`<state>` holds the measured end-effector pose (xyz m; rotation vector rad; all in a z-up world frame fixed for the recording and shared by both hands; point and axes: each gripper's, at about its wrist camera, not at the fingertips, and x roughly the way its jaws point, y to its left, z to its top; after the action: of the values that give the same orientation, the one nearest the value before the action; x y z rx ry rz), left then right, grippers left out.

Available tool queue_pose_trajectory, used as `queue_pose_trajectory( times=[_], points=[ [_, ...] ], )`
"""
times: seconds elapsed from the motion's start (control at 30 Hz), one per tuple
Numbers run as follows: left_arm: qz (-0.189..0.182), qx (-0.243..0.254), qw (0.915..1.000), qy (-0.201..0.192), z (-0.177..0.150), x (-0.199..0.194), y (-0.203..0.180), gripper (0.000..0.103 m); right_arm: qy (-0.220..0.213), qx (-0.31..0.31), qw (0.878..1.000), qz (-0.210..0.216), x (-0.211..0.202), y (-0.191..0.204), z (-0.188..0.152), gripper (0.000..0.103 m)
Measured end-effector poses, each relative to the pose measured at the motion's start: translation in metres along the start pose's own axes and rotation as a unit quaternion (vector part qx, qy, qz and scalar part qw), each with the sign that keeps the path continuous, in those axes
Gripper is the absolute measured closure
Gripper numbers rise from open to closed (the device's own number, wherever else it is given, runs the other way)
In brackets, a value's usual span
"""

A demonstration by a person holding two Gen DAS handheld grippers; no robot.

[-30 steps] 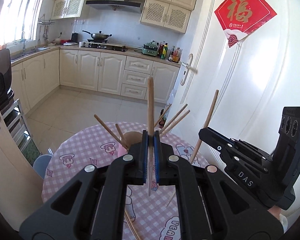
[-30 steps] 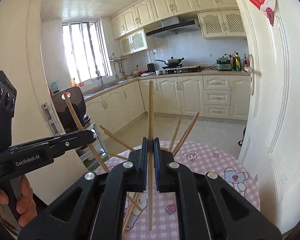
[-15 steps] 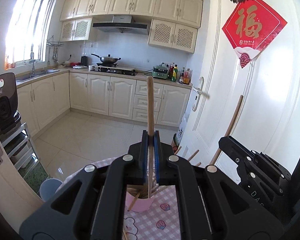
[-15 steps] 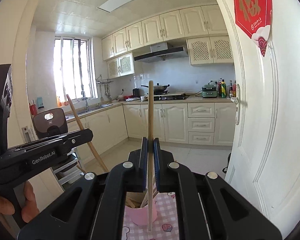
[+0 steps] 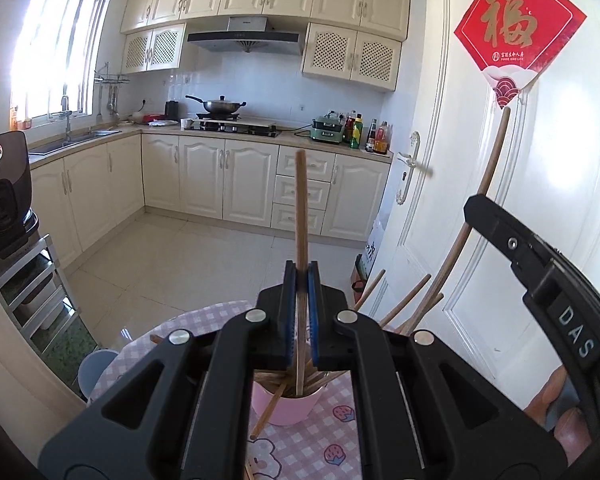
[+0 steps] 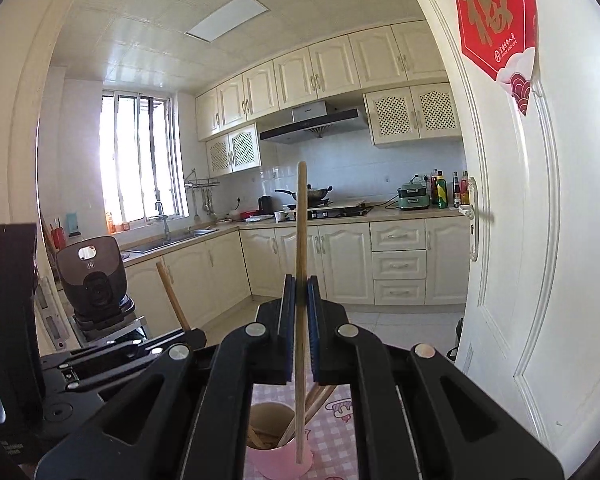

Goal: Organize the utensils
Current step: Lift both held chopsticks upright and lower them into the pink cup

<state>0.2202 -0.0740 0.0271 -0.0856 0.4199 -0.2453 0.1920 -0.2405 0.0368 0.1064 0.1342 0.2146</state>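
Your left claw point(image 5: 301, 276) is clenched on an upright wooden chopstick point(image 5: 301, 216), its lower tip inside the pink cup point(image 5: 286, 406) just below the claw, among other chopsticks. Your right claw point(image 6: 300, 280) grips its own chopstick point(image 6: 301, 224), whose tip hangs in front of the cup's near wall on the checked worktop point(image 6: 340, 432).

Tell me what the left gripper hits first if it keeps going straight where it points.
Probably the pink cup of wooden chopsticks just ahead and below the left gripper, which is shut on one wooden chopstick; depth is unclear.
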Motion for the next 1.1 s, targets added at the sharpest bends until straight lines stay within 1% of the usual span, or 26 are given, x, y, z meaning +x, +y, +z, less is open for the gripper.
queue_pose_trajectory(
  times=[0.23, 0.33, 0.5, 0.73, 0.83, 0.9, 1.03, 1.1],
  points=[
    [0.005, 0.015, 0.9995, 0.029, -0.014, 0.01, 0.003, 0.097, 0.002, 0.03, 0.999, 0.027, 0.01, -0.002, -0.002, 0.098],
    [0.01, 0.011, 0.9994, 0.031, -0.018, 0.011, 0.006, 0.096, -0.003, 0.023, 0.999, 0.028, 0.012, 0.004, -0.003, 0.098],
    [-0.014, -0.009, 0.9987, 0.047, -0.017, 0.009, 0.012, 0.096, -0.004, 0.017, 0.999, 0.035, 0.018, 0.009, -0.006, 0.098],
    [-0.007, -0.012, 0.9989, 0.046, -0.018, 0.005, 0.015, 0.096, -0.015, 0.017, 0.999, 0.047, 0.015, 0.012, -0.003, 0.098],
    [-0.007, -0.014, 0.9987, 0.048, -0.019, 0.005, 0.016, 0.096, -0.019, 0.002, 0.999, 0.045, 0.014, 0.016, -0.004, 0.098],
    [-0.002, -0.014, 0.9987, 0.049, -0.019, 0.006, 0.016, 0.096, -0.012, -0.005, 0.999, 0.046, 0.016, 0.017, -0.007, 0.098],
    [-0.001, -0.015, 0.9986, 0.05, -0.02, 0.006, 0.017, 0.096, -0.015, -0.006, 0.999, 0.049, 0.011, 0.016, -0.007, 0.098],
    [-0.001, -0.016, 0.9986, 0.051, -0.02, 0.007, 0.017, 0.096, -0.036, -0.01, 0.998, 0.048, 0.007, 0.016, -0.003, 0.098]
  ],
)
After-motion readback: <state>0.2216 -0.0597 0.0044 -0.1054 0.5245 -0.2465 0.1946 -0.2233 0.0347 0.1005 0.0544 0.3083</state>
